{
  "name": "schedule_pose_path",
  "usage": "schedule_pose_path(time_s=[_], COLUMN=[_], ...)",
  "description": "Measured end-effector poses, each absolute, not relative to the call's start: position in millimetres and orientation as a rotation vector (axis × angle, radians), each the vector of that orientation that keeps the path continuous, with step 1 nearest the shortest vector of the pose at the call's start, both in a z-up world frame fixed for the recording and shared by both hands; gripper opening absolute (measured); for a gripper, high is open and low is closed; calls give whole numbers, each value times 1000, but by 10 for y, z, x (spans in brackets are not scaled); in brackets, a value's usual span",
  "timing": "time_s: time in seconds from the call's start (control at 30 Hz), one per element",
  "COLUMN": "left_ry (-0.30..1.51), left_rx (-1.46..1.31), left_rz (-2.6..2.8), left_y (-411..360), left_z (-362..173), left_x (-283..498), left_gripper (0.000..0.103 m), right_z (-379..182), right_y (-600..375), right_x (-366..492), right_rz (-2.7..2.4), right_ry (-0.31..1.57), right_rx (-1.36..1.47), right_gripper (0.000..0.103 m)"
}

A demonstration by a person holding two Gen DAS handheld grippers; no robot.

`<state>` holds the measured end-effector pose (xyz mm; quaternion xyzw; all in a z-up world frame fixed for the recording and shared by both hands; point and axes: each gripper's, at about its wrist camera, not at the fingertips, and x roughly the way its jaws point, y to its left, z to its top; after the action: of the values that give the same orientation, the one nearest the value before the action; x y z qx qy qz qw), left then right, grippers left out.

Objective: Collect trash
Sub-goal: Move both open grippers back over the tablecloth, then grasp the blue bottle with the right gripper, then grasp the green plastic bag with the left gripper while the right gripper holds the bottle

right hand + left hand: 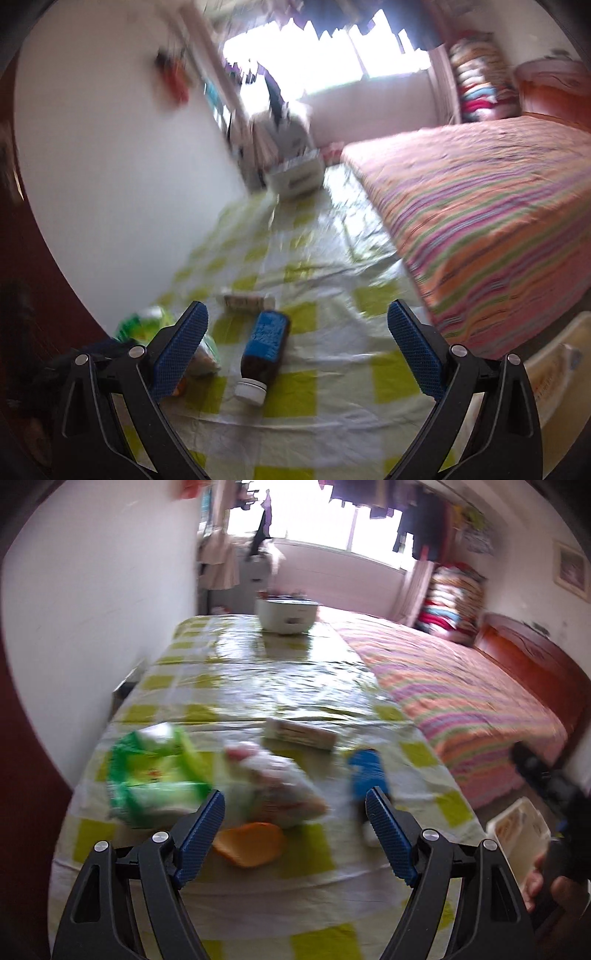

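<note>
Trash lies on a table with a green-and-white checked cloth (258, 672). A green wrapper (147, 779) lies at the left, a clear crumpled bag (280, 786) beside it, and an orange piece (251, 843) in front of the bag. A flat carton (301, 734) lies further back. A brown bottle with a blue label and white cap (264, 354) lies on its side, cap toward me. My left gripper (295, 801) hovers open above the bag and the orange piece. My right gripper (297, 314) hangs open over the bottle, touching nothing.
A white appliance (286, 614) stands at the table's far end. A bed with a striped cover (461, 686) runs along the table's right side. A pale bin (517, 834) sits low at the right, next to a person's hand (535, 882). A white wall (92, 609) borders the left.
</note>
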<state>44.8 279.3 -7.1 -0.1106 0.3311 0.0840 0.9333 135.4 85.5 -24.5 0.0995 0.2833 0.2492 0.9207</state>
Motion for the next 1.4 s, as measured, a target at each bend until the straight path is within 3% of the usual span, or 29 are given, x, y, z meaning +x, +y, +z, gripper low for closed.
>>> schedule_pose_path(time_s=[0.5,1.07,1.4], left_ry=[671,683,711], left_rx=[-299,-330,-346], left_rz=[310,318,314], left_y=[3465,3587,3617], left_z=[-142,-161,-201], left_x=[214,132,166], left_gripper=[76,76,76], right_z=[-821,-1133,-1068], right_y=[1792,2012,1898], right_x=[1859,2019,2012], right_rz=[464,448,534], right_ry=[842,937,945], right_rx=[-29,-133,-24], right_gripper=[94,55,45])
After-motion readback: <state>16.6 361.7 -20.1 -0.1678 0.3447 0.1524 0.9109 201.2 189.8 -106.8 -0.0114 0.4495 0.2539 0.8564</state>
